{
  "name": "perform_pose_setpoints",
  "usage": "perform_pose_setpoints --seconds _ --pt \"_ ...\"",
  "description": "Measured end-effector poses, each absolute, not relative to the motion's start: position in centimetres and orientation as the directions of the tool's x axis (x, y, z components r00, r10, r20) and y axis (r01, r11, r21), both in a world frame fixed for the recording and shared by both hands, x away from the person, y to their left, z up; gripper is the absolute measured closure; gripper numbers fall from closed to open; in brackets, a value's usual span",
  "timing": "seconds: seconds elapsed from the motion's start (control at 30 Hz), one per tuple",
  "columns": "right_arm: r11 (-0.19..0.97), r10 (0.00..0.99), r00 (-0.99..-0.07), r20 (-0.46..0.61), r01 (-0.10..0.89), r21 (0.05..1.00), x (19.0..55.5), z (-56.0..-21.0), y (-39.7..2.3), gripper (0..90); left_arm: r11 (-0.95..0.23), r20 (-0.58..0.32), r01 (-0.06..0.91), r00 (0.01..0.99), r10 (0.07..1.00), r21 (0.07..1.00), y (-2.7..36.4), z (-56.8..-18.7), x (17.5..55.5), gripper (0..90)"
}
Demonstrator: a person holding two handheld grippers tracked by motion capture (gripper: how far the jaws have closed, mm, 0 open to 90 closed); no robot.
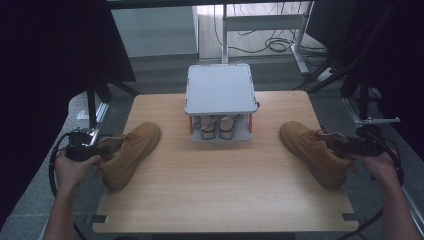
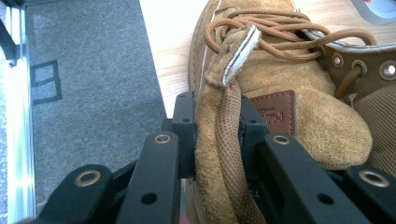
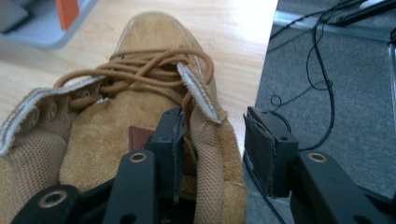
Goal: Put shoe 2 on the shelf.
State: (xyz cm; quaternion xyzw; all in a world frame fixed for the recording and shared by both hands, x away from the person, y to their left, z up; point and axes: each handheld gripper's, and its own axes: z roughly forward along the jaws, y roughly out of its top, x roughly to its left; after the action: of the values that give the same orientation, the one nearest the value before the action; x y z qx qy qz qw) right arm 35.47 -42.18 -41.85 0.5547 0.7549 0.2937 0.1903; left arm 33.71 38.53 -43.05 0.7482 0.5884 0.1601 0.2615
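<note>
Two tan suede lace-up boots lie on the wooden table (image 1: 215, 195). The left boot (image 1: 131, 152) (image 2: 299, 79) is near the table's left edge, toe pointing to the far right. My left gripper (image 1: 102, 150) (image 2: 217, 126) is shut on its padded collar wall, one jaw inside the boot and one outside. The right boot (image 1: 312, 150) (image 3: 102, 135) is near the right edge, toe to the far left. My right gripper (image 1: 344, 146) (image 3: 215, 140) straddles its collar: the inner jaw lies against the lining, while the outer jaw stands clear with a gap, so it is open.
A grey two-level shoe rack (image 1: 219, 90) stands at the middle back of the table, with a pair of shoes (image 1: 220, 127) on its lower shelf. Grey carpet, cables and stand legs surround the table. Bare wood lies between the two boots.
</note>
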Motion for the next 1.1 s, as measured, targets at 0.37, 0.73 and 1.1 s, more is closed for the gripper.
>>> perform_pose_setpoints --seconds 0.37,0.73,1.1 --pt "0.245 0.947 -0.321 0.028 0.773 0.585 36.2 -41.7 -41.6 72.9 -0.182 -0.061 0.797 0.264 0.963 0.575 38.6 -43.0 33.9 65.9" --pt "0.263 0.946 -0.323 0.013 0.793 0.549 36.6 -41.7 -41.3 72.0 -0.202 -0.071 0.825 0.280 0.957 0.527 38.4 -42.9 34.5 71.2" --pt "0.229 0.955 -0.295 0.024 0.788 0.572 36.3 -41.8 -41.3 78.4 -0.158 -0.132 0.809 0.278 0.951 0.567 38.8 -43.0 34.0 77.7"
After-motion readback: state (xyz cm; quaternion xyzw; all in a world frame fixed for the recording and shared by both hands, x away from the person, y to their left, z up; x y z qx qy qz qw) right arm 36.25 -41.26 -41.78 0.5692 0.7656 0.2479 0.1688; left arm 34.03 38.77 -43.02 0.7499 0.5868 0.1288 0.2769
